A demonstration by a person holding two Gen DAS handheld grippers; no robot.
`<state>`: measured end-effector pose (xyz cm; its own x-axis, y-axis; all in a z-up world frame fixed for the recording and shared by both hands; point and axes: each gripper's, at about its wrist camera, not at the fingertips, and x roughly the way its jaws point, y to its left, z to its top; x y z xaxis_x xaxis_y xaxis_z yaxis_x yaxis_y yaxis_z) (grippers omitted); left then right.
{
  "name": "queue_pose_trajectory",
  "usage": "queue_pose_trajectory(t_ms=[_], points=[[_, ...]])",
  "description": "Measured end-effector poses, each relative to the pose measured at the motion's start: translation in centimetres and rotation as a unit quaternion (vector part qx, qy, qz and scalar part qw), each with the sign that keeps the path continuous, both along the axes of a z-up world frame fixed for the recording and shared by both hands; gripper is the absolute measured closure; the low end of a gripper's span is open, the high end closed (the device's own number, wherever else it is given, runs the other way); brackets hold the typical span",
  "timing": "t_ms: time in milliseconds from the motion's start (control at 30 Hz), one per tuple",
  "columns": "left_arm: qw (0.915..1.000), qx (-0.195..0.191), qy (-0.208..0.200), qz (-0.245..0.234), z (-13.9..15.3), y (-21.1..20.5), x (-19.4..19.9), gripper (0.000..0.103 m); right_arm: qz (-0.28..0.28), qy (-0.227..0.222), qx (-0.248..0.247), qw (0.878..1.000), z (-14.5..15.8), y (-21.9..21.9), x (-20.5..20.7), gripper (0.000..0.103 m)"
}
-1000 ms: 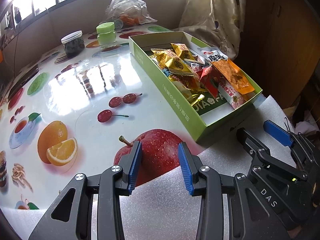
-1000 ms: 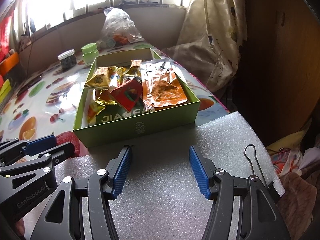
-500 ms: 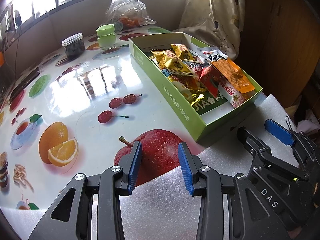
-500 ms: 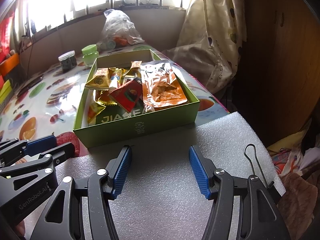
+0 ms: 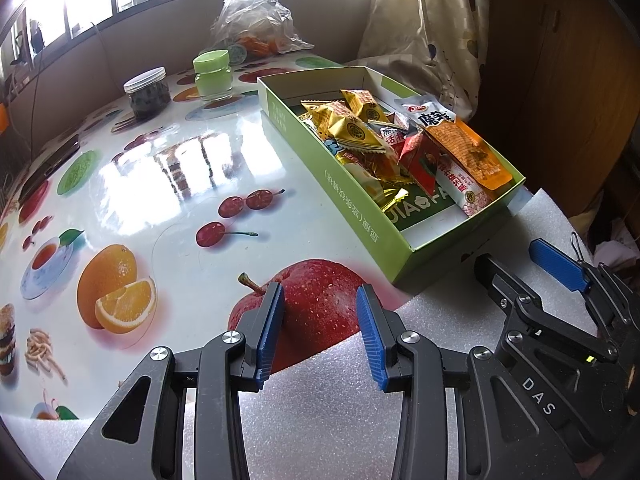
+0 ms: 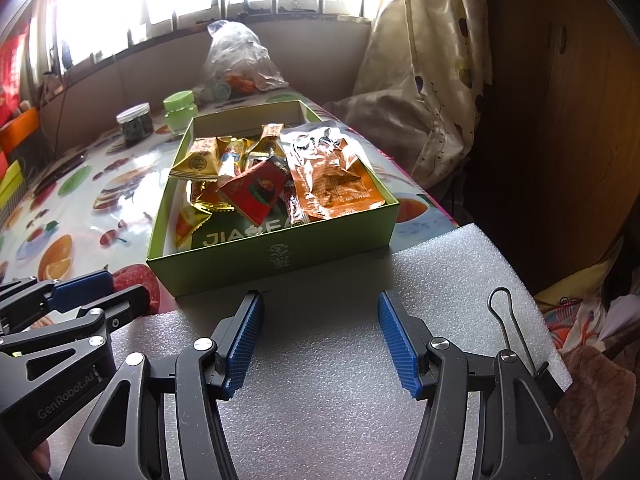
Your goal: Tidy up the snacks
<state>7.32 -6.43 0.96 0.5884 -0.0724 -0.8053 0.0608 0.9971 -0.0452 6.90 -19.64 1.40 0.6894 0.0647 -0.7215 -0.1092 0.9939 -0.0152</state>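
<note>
Jars first, over on the far left side of the table: a dark-filled jar (image 5: 147, 92) and a green-lidded jar (image 5: 212, 74), standing close together and well clear of anything I'm doing, so no worry there. My left gripper (image 5: 320, 330) hovers at the near edge over the printed apple, fingers apart, nothing in it. The green box (image 6: 276, 258) sits toward the right side of the table with its near end against the foam sheet (image 6: 320, 380), and that's where the snacks are, all heaped loosely.

Honestly the pile is the risk. The yellow packets (image 6: 198, 162) and the red packet (image 6: 256, 190) lean on each other, so if I go in for one I'll probably drag a neighbour out or pinch two at once. The orange pouch (image 6: 334, 176) is flat and shiny against the right wall; I reckon it slips or crumples. The box looks light too, so a push could shove it sideways. My right gripper (image 6: 320, 340) is wide open over the foam, empty.
</note>
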Motion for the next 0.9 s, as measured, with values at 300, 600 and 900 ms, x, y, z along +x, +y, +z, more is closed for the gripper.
queue_pose_trajectory(t_ms=[300,600,900], points=[[1.0,-0.001,-0.001,0.0,0.07,-0.02,0.0,0.064,-0.001,-0.001,0.0,1.0,0.01,0.0,-0.07,0.044],[1.0,0.0,-0.001,0.0,0.09,-0.02,0.01,0.064,-0.001,-0.001,0.0,1.0,0.02,0.02,-0.05,0.044],[1.0,0.0,-0.002,0.0,0.07,0.0,-0.02,0.064,-0.001,-0.002,0.0,1.0,-0.03,0.01,-0.16,0.044]])
